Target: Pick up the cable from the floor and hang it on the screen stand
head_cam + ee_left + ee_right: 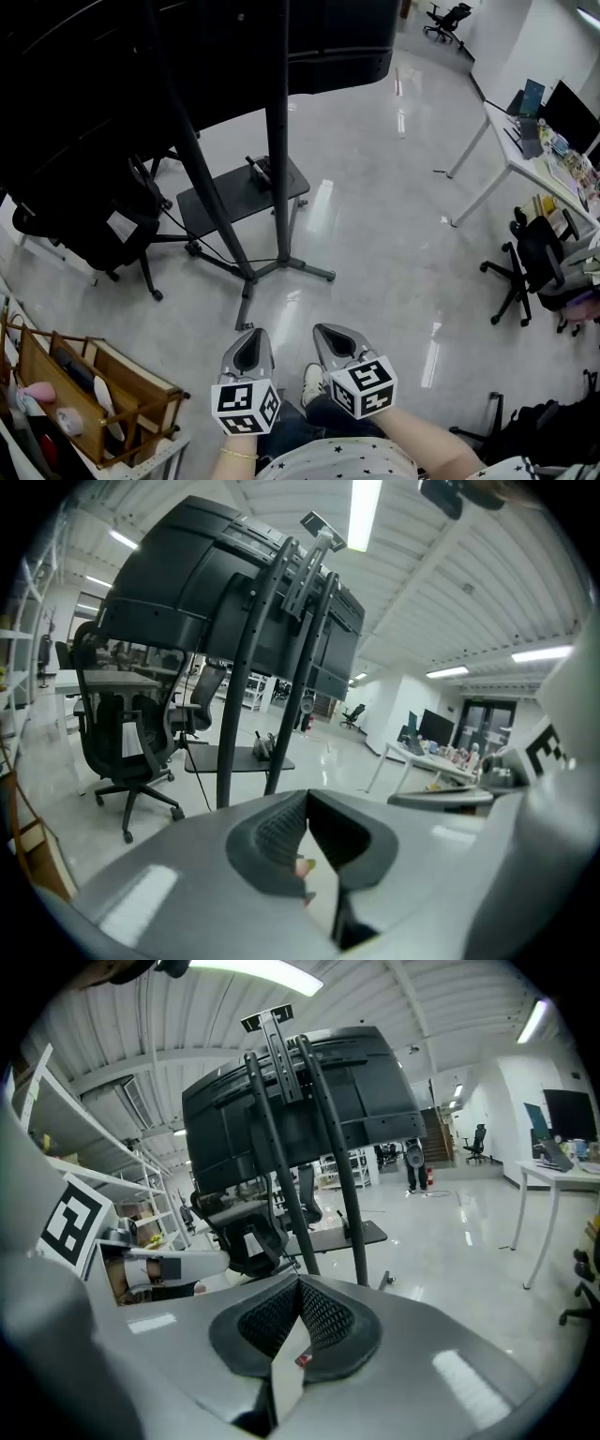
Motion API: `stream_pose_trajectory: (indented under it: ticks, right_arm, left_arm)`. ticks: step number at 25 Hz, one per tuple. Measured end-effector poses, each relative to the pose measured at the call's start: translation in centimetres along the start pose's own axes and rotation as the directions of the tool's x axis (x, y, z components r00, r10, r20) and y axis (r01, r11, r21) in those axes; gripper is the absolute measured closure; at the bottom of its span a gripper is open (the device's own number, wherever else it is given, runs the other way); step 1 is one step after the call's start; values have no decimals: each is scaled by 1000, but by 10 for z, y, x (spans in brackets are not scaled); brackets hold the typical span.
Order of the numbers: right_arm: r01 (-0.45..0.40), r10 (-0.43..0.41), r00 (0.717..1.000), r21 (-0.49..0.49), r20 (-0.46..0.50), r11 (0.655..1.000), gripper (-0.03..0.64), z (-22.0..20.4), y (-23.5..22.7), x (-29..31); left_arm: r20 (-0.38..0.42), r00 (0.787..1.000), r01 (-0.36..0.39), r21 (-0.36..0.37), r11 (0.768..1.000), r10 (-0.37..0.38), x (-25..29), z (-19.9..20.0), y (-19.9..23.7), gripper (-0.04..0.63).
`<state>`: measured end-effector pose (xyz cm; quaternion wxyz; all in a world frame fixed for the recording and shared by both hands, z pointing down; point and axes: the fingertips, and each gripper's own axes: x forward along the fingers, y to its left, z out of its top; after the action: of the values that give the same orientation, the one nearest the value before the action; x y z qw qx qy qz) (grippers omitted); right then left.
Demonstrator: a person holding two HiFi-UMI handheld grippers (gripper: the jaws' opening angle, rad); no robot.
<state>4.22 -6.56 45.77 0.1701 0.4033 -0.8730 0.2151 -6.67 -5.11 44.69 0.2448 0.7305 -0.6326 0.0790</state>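
Currently, left gripper (250, 336) and right gripper (330, 332) closed, empty — thin black cable (225, 251) lies by screen stand (277, 141).

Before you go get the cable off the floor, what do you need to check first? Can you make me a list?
1. Left tongs empty: ok, shut on nothing.
2. Right tongs empty: ok, shut on nothing.
3. Tongs open for grabbing: not ok, both are shut.
4. Thin black cable found: ok, it lies on the shiny grey floor by the feet of the tall black screen stand.
5. Black office chair out of the way: not ok, it sits close beside the stand, near the cable.
6. Hanging spot on the stand chosen: cannot tell.
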Motion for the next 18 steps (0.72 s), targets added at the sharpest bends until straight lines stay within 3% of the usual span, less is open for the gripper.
stream_pose_trajectory:
  ticks: [4,8,14,18]
  right_arm:
    - [-3,2,1000,-39,-19,999,618,14,-35,56]
    - [-4,1,999,-69,-41,998,618,7,-61,125]
    - [-33,28,998,-75,-61,997,618,-55,-107,260]
    - [-14,7,999,-195,-36,981,567,-120,-150,361]
  left_arm:
    - [-22,999,-43,25,999,43,52,15,15,589]
    - [-50,996,-70,21,997,71,104,5,45,589]
    - [-98,990,-100,-15,995,98,207,-65,111,589]
    - [-120,990,-82,-25,996,78,276,-127,150,589]
